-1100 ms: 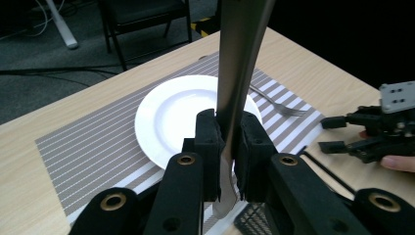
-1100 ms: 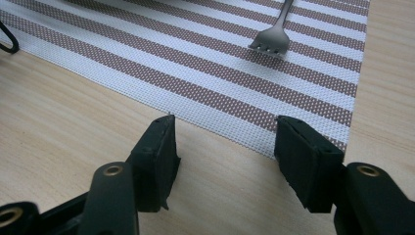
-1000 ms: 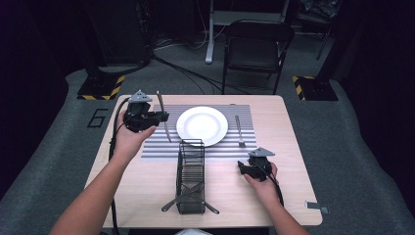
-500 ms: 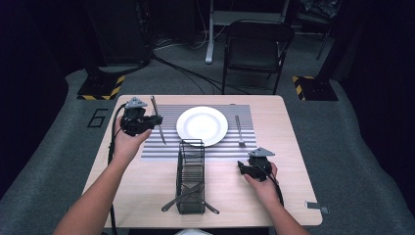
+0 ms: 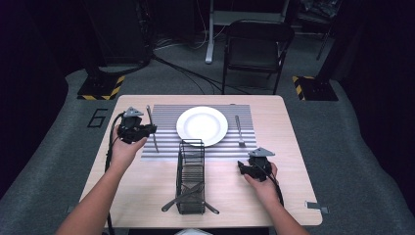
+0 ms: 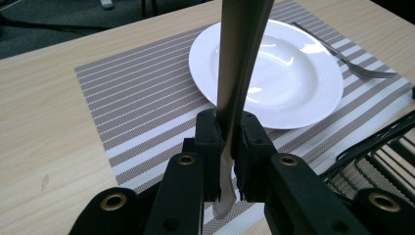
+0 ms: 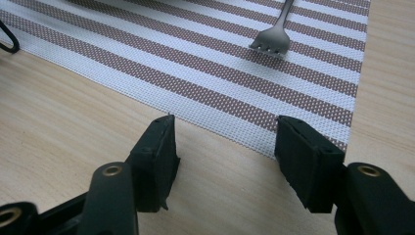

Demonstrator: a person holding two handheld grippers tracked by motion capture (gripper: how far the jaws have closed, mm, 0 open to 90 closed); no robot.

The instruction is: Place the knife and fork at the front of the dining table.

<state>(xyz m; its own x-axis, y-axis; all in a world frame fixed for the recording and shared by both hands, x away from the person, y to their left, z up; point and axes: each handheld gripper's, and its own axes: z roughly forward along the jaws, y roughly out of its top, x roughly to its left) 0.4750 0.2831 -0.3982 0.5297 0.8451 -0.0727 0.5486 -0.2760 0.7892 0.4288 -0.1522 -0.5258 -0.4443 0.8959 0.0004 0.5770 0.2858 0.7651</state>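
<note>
- Steel knife [image 6: 243, 63] is pinched between the jaws of the left gripper [image 6: 228, 147], its blade running up and away from the jaws and its handle end poking out below them.
- Seen from the high view, that left gripper [image 5: 147, 129] sits over the left edge of the striped placemat [image 5: 166, 117], and the knife [image 5: 152, 128] lies lengthwise along the mat, just left of the white plate [image 5: 201, 125].
- From the left gripper view, the plate [image 6: 293, 83] lies beyond the knife on the placemat [image 6: 137, 93], and whether the knife touches the mat cannot be told.
- Black-jawed right gripper [image 7: 222, 142] stands open with nothing between its jaws, low over the bare wooden desk [image 7: 63, 132] at the near edge of the placemat [image 7: 195, 54].
- A fork [image 7: 275, 34] lies on the mat ahead of it, tines toward the gripper; in the high view the fork [image 5: 239, 131] sits right of the plate and the right gripper [image 5: 248, 169] is nearer the person, apart from it.
- A black wire cutlery basket [image 5: 191, 176] stands on the desk [image 5: 293, 147] between the two hands, with two pieces of cutlery sticking out at its near end.
</note>
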